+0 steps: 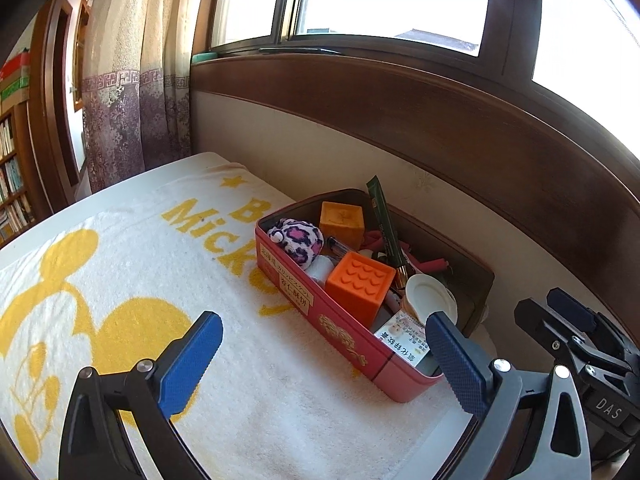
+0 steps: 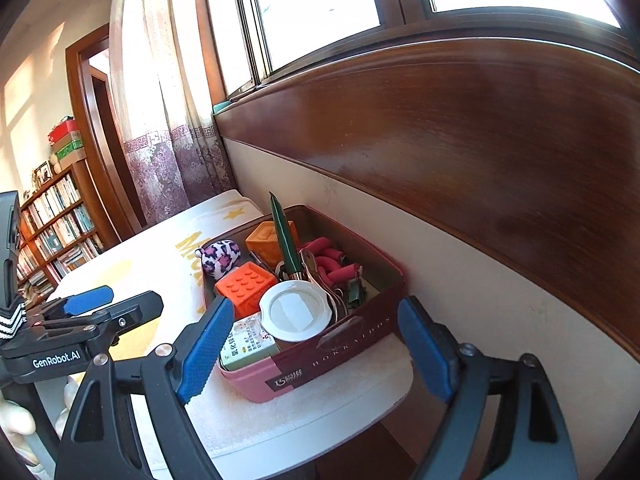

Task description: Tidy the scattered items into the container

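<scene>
A pink-red tin [image 1: 352,340] [image 2: 320,364] stands on the towel by the wall. It holds an orange studded cube [image 1: 358,282] [image 2: 244,284], a yellow-orange cube [image 1: 342,220], a pink leopard plush [image 1: 296,240] [image 2: 222,258], a green tube [image 1: 386,220] [image 2: 286,240] standing on end, a white lid [image 1: 430,296] [image 2: 296,312], a small labelled box [image 1: 402,340] [image 2: 246,342] and red rollers [image 2: 332,268]. My left gripper [image 1: 323,320] is open in front of the tin, nothing between its pads. My right gripper [image 2: 316,312] is open at the tin's near end, also holding nothing.
A white towel [image 1: 140,280] with a yellow mouse print covers the small table. The table's front edge [image 2: 320,432] lies just below the tin. A cream wall and a wooden panel [image 1: 440,140] stand close behind it. A curtain [image 1: 136,100] and a bookshelf [image 2: 56,224] are at the left.
</scene>
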### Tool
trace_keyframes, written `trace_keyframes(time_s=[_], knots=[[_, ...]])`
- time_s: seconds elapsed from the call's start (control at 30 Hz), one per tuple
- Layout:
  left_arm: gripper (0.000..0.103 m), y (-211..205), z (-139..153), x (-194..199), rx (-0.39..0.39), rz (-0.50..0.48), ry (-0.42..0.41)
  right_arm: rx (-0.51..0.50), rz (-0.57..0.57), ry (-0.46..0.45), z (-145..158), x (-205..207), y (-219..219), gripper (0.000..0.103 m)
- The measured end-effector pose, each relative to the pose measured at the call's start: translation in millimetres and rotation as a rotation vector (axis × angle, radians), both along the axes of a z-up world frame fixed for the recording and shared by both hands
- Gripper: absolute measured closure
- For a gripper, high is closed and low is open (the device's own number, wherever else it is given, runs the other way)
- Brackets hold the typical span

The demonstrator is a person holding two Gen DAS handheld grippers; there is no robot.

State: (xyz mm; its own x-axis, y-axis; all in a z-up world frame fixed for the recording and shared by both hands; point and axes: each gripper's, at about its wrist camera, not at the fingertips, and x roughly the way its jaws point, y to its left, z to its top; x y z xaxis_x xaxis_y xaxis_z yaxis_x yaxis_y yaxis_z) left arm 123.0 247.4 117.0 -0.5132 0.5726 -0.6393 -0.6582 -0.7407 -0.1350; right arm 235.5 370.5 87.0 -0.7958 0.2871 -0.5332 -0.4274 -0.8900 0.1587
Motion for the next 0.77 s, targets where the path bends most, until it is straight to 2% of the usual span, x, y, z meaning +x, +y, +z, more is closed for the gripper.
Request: trace_keyframes(time_s=[0.07, 0.23, 0.53, 0.77], knots=[[0.0, 3.2, -0.4, 2.5, -0.015, 0.0, 0.014, 0.013, 0.0, -0.004, -0.7, -1.1, -0.9, 0.015], [0.0, 6.5, -5.2, 0.3, -0.025, -0.002, -0.022, 0.026, 0.002, -0.013, -1.9, -0.9, -0.3, 0.012], [0.0, 15.2, -9.5, 0.7, -0.053, -0.005, -0.024, 0.03, -0.013, -0.009, -1.8, 2.4, 5.2, 0.007], [0.0, 11.6, -10.0, 4.6, -0.058, -0.01, 0.013, 0.056, -0.013, -0.009, -4.2, 0.3, 1.6, 0.007]])
